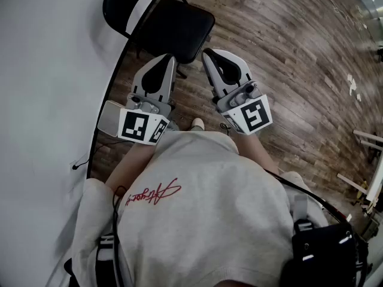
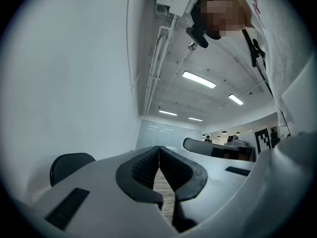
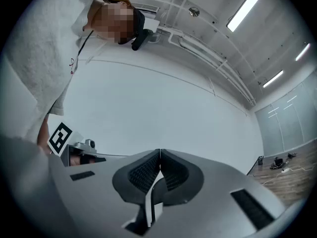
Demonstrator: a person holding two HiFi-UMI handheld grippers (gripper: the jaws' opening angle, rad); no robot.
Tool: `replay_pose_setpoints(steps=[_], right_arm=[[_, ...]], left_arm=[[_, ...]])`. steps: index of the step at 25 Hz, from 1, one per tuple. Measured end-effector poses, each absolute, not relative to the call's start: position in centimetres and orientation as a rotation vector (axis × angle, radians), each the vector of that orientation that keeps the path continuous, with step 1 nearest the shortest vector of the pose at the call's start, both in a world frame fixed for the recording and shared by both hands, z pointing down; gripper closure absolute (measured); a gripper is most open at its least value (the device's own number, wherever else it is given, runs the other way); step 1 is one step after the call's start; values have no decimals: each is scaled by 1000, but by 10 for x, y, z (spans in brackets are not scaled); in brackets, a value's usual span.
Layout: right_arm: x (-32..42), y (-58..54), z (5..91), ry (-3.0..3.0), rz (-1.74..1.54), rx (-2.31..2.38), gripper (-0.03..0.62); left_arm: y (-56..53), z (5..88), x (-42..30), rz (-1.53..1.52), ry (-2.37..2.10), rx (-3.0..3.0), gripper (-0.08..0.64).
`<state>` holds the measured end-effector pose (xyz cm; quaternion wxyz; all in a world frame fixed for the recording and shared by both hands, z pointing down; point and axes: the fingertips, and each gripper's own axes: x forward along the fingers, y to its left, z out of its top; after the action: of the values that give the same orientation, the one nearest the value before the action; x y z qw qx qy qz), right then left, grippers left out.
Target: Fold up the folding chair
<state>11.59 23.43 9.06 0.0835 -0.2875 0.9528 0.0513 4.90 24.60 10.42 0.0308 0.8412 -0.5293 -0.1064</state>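
The folding chair (image 1: 172, 26) stood open at the upper left of the head view, its black seat flat, its backrest (image 1: 121, 5) raised close by the white wall (image 1: 42, 88) and its legs on the wood floor (image 1: 287, 70). So nothing was folded yet. The left gripper (image 1: 164, 63) and the right gripper (image 1: 210, 58) were held side by side at centre frame, out in front of the person's chest, noses aimed at the seat's near edge. That looked like a ready carry on the approach, lined up on the chair but touching nothing. Each gripper's own view showed its ribbed pads pressed tip to tip with only air beyond, so both tools were closed and empty. In the left gripper view the backrest peeked in at lower left. The jaws would likely have to part before either could take the seat or frame.
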Motion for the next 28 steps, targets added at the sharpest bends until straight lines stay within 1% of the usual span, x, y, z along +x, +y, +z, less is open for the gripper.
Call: replay_pose_setpoints(steps=[15,21,28], right_arm=[[127,249,86,2836,171,-849,575],[131,252,76,2801,286,-868,575],[151,247,81,2819,302,-822,575]], left_arm=[[259,105,61,-360,-1609,2560,543],[259,105,70,-353,-1613,2567,543],[255,108,90,-369,-1670,2536,543]])
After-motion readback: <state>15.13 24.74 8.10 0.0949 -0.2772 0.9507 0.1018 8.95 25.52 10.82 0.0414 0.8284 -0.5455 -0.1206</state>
